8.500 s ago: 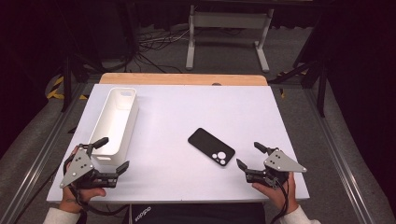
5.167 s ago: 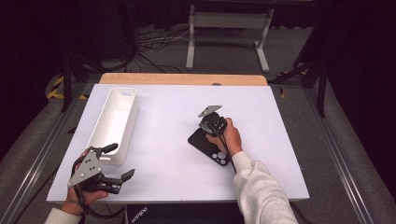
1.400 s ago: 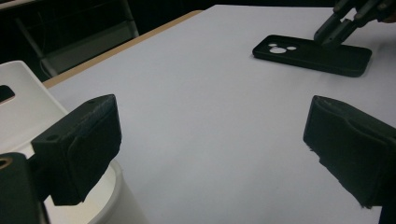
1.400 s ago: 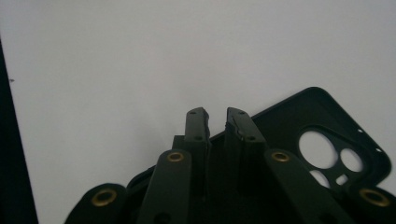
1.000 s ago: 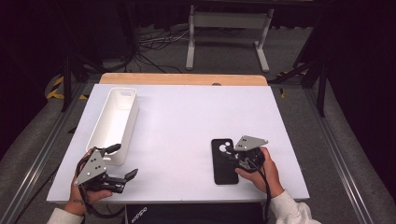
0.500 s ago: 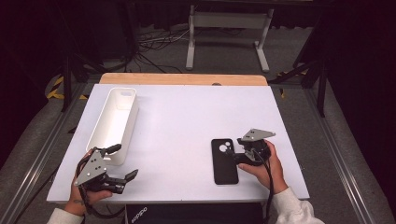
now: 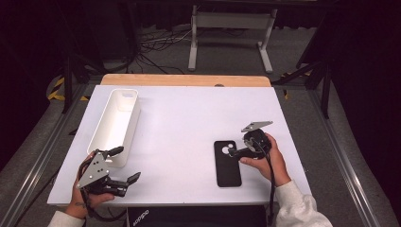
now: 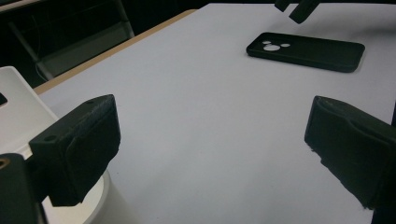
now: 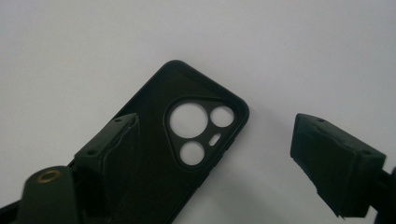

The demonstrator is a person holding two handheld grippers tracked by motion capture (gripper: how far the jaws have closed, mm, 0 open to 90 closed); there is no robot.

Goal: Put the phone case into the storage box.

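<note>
The right gripper [image 7: 235,152] has just been spreading its jaws and now stands released, wide apart, over the camera-hole end of the phone case; in the right gripper view one pad [image 9: 112,144] hangs above the case's back, the other sits off its edge over bare table, and neither presses on anything. Let-go looks done, then, and the job now, as I read it, is a clean retreat.

Largest first: the white table [image 7: 189,113], with the long white bin [image 7: 116,124] lying along its left edge, well apart from the action. Then the phone case [image 7: 227,165], black, flat on its face, near the front edge and right of centre, its long side running roughly parallel to the right edge (camera cut-outs at the far end). The left gripper [image 7: 120,165] is parked by the front-left corner just in front of the bin, jaws gaping, nothing between them.

To finish well: lift the right gripper straight up before drawing it back toward the front edge, keeping the jaws wide, so that the pad over the case doesn't drag or flip it. The trailing cable should stay clear of the case too.
</note>
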